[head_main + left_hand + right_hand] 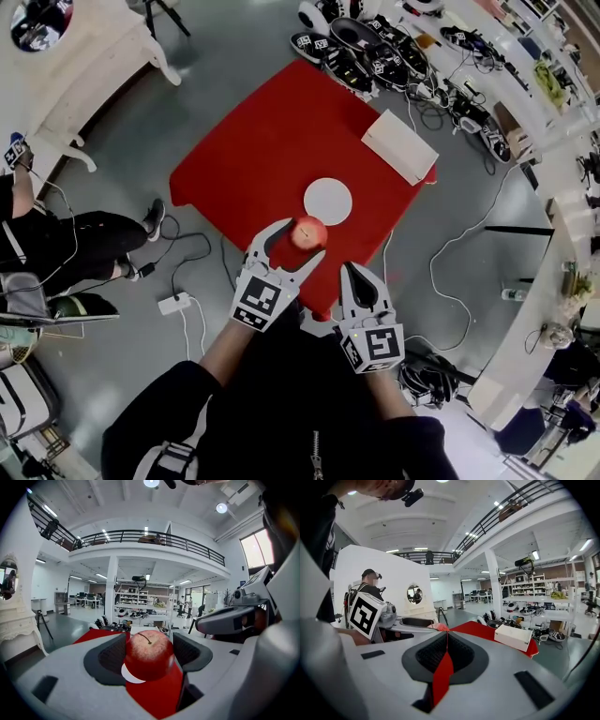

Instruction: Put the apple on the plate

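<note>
Left gripper: jaws apart and clamped on the round red apple, one dark pad on each side of it. Stem points up, and the skin is speckled with pale yellow near the top.

Apple position: over the red square tabletop, at the near edge of the round white plate and not resting on it. In the head view the apple sits just beside the plate's near rim. In the left gripper view a sliver of the plate shows below and left of the apple. Cannot tell whether the apple touches the red surface.

Right gripper: jaws pressed together with nothing between them; only a thin slit of red shows through. In the head view it sits at the near edge of the tabletop, right of the left gripper and apart from the apple.

White rectangular box: on the far right corner of the tabletop, well apart from the plate.

Surroundings: grey floor, with loose cables and a white power strip to the left. A seated person in dark trousers is at the far left.
</note>
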The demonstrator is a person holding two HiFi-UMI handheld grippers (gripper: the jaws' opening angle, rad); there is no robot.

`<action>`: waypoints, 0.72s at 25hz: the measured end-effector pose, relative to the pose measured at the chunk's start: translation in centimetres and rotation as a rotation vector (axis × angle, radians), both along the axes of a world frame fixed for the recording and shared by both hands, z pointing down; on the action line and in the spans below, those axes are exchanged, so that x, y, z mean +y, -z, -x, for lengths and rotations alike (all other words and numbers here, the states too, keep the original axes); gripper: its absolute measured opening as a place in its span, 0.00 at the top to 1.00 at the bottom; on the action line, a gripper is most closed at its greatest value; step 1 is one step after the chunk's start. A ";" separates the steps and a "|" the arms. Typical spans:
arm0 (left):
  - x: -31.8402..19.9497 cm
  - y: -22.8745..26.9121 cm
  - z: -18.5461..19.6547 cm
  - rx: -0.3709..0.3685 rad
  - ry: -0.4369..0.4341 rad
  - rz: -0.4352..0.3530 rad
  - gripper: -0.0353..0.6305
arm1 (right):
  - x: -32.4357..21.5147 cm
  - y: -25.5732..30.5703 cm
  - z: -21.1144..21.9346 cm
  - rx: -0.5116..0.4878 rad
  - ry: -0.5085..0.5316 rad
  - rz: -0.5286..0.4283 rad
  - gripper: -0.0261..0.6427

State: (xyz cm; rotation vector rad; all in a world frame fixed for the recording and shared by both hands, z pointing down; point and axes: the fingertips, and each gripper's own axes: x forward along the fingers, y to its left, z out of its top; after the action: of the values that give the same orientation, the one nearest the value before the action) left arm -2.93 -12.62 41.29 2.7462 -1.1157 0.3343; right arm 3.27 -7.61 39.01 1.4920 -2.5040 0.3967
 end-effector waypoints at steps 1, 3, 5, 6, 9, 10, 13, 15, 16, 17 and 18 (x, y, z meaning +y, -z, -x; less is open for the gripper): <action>-0.4 -0.1 0.0 -0.001 -0.004 -0.001 0.48 | -0.4 -0.1 0.0 -0.001 -0.004 -0.001 0.94; -1.0 -0.1 0.1 -0.004 -0.013 -0.003 0.48 | -1.1 -0.2 0.0 -0.004 -0.014 -0.001 0.94; -1.6 -0.1 0.1 -0.007 -0.020 -0.005 0.48 | -1.7 -0.3 -0.1 -0.005 -0.023 0.000 0.94; -1.9 -0.1 0.1 -0.008 -0.024 -0.004 0.48 | -2.0 -0.3 -0.2 -0.005 -0.027 0.001 0.94; -2.5 -0.1 -0.2 -0.013 -0.032 -0.005 0.48 | -2.6 -0.5 -0.5 -0.006 -0.035 0.003 0.94; -2.6 -0.2 -0.3 -0.015 -0.035 -0.005 0.48 | -2.8 -0.5 -0.6 -0.007 -0.037 0.002 0.94; -2.9 -0.1 -0.5 -0.019 -0.040 -0.009 0.48 | -3.3 -0.5 -0.7 -0.008 -0.038 0.002 0.94; -3.0 -0.1 -0.7 -0.024 -0.041 -0.010 0.48 | -3.5 -0.6 -0.7 -0.010 -0.035 0.006 0.94; -3.1 -0.1 -0.8 -0.027 -0.040 -0.010 0.48 | -3.6 -0.7 -0.8 -0.011 -0.034 0.009 0.94; -3.2 -0.2 -0.9 -0.031 -0.039 -0.009 0.48 | -3.7 -0.9 -0.9 -0.013 -0.032 0.012 0.94; -3.3 -0.2 -1.0 -0.034 -0.037 -0.008 0.48 | -3.9 -1.0 -1.0 -0.016 -0.030 0.015 0.94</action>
State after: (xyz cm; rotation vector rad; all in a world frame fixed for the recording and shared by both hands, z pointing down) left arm -1.91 -15.92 41.49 2.7812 -1.0775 0.3837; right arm 4.31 -11.52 39.99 1.5284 -2.4882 0.4333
